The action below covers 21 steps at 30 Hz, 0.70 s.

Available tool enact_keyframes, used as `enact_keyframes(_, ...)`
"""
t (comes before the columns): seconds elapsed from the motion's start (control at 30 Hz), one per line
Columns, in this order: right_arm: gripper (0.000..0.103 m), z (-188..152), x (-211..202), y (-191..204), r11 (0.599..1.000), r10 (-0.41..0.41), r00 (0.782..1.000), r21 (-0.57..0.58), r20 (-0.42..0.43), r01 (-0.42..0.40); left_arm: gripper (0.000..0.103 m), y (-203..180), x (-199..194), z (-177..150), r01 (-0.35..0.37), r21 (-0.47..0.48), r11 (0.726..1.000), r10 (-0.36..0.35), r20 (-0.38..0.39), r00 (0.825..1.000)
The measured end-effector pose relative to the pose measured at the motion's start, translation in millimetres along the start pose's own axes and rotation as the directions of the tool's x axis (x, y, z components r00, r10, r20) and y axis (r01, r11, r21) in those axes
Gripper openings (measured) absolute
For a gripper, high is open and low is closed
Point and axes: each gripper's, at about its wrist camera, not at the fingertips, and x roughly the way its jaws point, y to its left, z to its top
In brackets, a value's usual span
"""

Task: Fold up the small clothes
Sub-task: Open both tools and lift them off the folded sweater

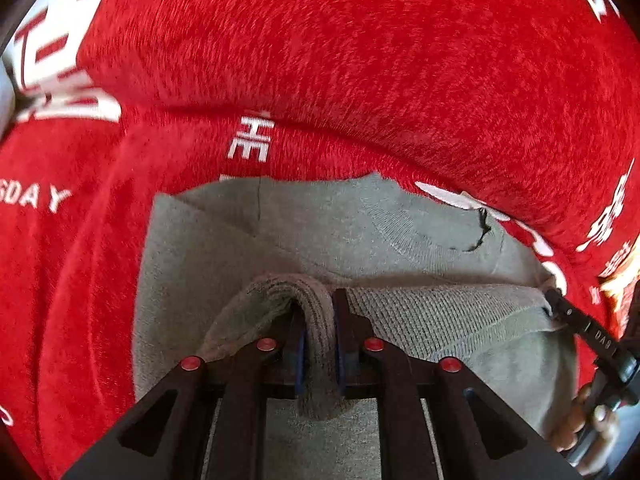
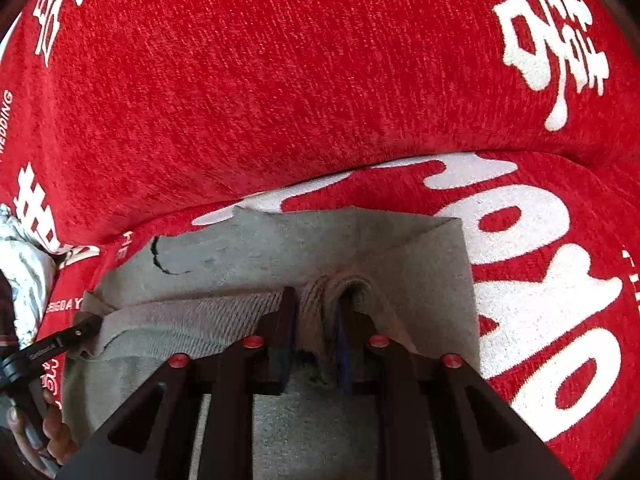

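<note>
Pinching a bunched edge of the grey garment (image 1: 400, 232) on the red cover (image 1: 360, 60), left gripper (image 1: 318, 344) and right gripper (image 2: 316, 340) look mid-fold, with flattening apparently left

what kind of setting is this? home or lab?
Likely a home, hedged: the grey garment lies on a plush red cover printed with white wedding-style characters, draped over what looks like a sofa or bed. Both grippers pinch the garment.

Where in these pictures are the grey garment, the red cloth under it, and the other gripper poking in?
grey garment (image 1: 280, 232), left wrist view, flat upper part.
red cloth (image 2: 240, 80), right wrist view, bare weave.
right gripper (image 1: 556, 300), left wrist view, fingertip at garment's edge.
</note>
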Motion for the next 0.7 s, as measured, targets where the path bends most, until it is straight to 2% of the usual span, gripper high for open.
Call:
enact_keyframes(0.07, 0.068, 1.5, -4.7, -0.5, 0.999, 0.035, 0.999, 0.007, 0.008, -0.035, 0.015, 4.0, -1.8, 1.8, 0.028, -0.024, 0.999, -0.028, -0.014, 1.000)
enact_keyframes(0.1, 0.077, 2.3, -9.6, -0.6, 0.999, 0.037, 0.999, 0.010, 0.024, -0.037, 0.015, 6.0, -2.7, 3.1, 0.044, -0.038, 0.998, -0.045, -0.027, 0.999)
enact_keyframes(0.13, 0.082, 2.9, -16.1, -0.8, 0.999, 0.032, 0.998, 0.012, 0.051, -0.032, 0.015, 9.1, -3.5, 5.0, 0.064, -0.061, 0.996, -0.067, -0.044, 0.997)
enact_keyframes(0.2, 0.082, 3.5, -25.8, -0.9, 0.999, 0.037, 0.996, 0.011, 0.086, -0.038, 0.015, 17.6, -4.8, 7.9, 0.139, -0.121, 0.983, -0.149, -0.076, 0.986)
enact_keyframes(0.23, 0.082, 3.6, -28.2, -0.9, 0.999, 0.041, 0.995, 0.012, 0.087, -0.042, 0.019, 24.7, -7.4, 9.3, 0.186, -0.167, 0.968, -0.201, -0.074, 0.977)
enact_keyframes(0.27, 0.082, 3.1, -29.5, -0.6, 0.999, 0.042, 0.995, 0.011, 0.086, -0.043, 0.033, 30.5, -9.9, 9.6, 0.230, -0.204, 0.952, -0.247, -0.065, 0.967)
enact_keyframes(0.3, 0.082, 1.6, -31.3, 0.7, 0.999, 0.043, 0.995, 0.001, 0.088, -0.043, 0.056, 37.1, -13.2, 9.0, 0.281, -0.247, 0.927, -0.300, -0.043, 0.953)
enact_keyframes(0.33, 0.082, 0.5, -31.8, 2.2, 0.999, 0.040, 0.995, -0.010, 0.090, -0.039, 0.064, 43.6, -17.4, 7.8, 0.328, -0.284, 0.901, -0.343, -0.005, 0.939)
enact_keyframes(0.37, 0.082, -0.9, -31.2, 3.8, 0.999, 0.031, 0.996, -0.023, 0.089, -0.030, 0.074, 47.8, -21.0, 7.4, 0.345, -0.305, 0.888, -0.355, 0.022, 0.934)
enact_keyframes(0.43, 0.082, -3.7, -28.6, 9.1, 0.999, 0.012, 0.997, -0.054, 0.081, -0.007, 0.077, 54.1, -29.8, 7.0, 0.326, -0.325, 0.888, -0.319, 0.076, 0.945)
enact_keyframes(0.5, 0.082, -6.1, -26.7, 11.7, 0.997, 0.011, 0.997, -0.072, 0.071, -0.006, 0.077, 55.3, -41.1, 4.6, 0.264, -0.296, 0.918, -0.235, 0.130, 0.963)
enact_keyframes(0.53, 0.082, -6.8, -25.7, 13.0, 0.997, 0.009, 0.998, -0.078, 0.070, -0.004, 0.077, 51.8, -44.4, 2.7, 0.213, -0.265, 0.940, -0.182, 0.136, 0.974)
enact_keyframes(0.6, 0.082, -7.9, -22.5, 18.4, 0.995, -0.001, 0.998, -0.098, 0.070, 0.008, 0.077, 43.0, -47.7, -0.2, 0.132, -0.191, 0.973, -0.104, 0.148, 0.983)
enact_keyframes(0.63, 0.082, -7.9, -20.7, 21.0, 0.994, -0.006, 0.998, -0.109, 0.068, 0.014, 0.077, 33.4, -48.0, -3.5, 0.087, -0.131, 0.987, -0.066, 0.162, 0.985)
enact_keyframes(0.7, 0.082, -7.9, -15.2, 29.6, 0.989, -0.015, 0.998, -0.144, 0.062, 0.024, 0.077, 16.4, -46.0, -8.8, 0.044, -0.039, 0.998, -0.036, 0.186, 0.982)
